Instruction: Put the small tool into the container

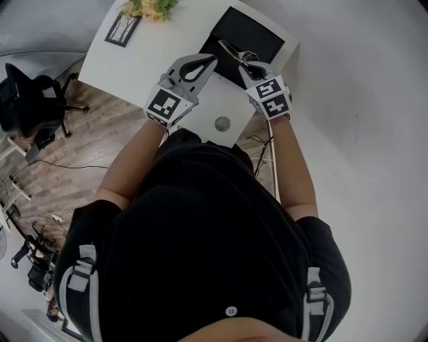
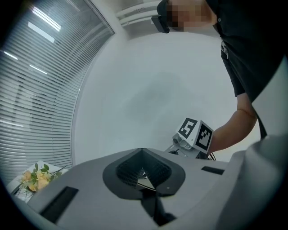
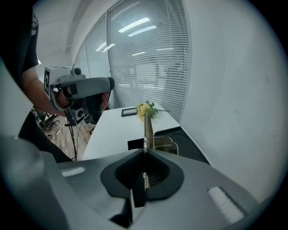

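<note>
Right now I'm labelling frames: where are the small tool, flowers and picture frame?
small tool point(image 3: 147, 128): right gripper view, its upright shaft.
flowers point(image 1: 148, 9): head view, yellow blooms.
picture frame point(image 1: 122, 29): head view, centre.

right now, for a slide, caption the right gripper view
Right gripper shut on a thin metal tool above the white table, black container ahead.
</note>
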`<state>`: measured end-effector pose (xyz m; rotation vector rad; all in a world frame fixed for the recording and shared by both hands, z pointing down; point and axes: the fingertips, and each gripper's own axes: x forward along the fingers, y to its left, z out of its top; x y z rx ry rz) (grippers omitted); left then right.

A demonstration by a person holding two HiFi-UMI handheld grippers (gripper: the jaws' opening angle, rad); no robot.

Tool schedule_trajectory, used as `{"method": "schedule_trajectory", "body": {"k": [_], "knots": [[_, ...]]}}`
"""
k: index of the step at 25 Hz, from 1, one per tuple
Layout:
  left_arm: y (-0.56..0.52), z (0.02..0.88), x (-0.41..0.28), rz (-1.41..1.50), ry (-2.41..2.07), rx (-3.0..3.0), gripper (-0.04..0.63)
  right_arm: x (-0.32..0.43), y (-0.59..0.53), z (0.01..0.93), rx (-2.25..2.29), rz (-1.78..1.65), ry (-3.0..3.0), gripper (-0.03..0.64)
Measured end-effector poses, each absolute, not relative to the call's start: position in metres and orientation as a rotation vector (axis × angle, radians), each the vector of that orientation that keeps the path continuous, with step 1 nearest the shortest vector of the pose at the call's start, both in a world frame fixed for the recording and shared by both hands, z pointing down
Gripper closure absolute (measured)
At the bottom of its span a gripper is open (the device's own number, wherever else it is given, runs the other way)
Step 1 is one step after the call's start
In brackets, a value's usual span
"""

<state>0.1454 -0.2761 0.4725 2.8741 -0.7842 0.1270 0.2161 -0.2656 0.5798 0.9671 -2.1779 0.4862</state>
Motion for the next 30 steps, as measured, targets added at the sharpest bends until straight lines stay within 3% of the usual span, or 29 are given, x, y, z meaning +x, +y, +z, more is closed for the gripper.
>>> {"method": "schedule_trajectory", "body": {"k": [30], "knots": [[-0.295,0.523,0.127,0.183,-0.843,2.779,0.588,0.196,-0.270,0.702,0.608,0.644,-1.856,0.603]]}}
